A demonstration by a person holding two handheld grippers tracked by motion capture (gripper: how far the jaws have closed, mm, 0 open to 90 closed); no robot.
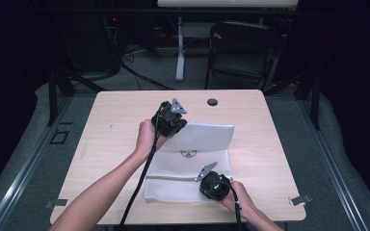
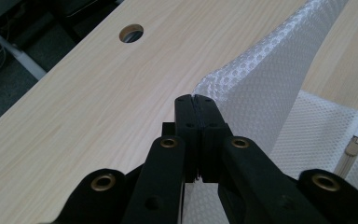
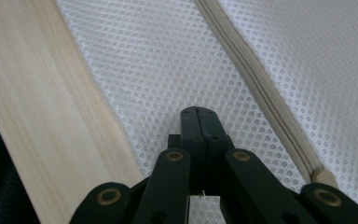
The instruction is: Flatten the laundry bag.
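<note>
A light wooden rectangular table (image 1: pixel 111 125) carries a white mesh zippered laundry bag (image 1: pixel 192 185) at its middle, far edge folded up. At the bag's raised far corner, the left gripper (image 1: pixel 179 126) pinches the mesh with jaws closed. At the bag's near edge, the right gripper (image 1: pixel 207 177) clamps closed jaws on the mesh beside the beige zipper (image 3: pixel 256 88).

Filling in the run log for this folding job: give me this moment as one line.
left gripper shut on white mesh zip bag, corner lifted | right gripper shut on bag's near part | light wooden table

White mesh-cloth bag (image 1: pixel 192 163) w/ zip — matt pale-wood table (image 1: pixel 111 125).
</note>
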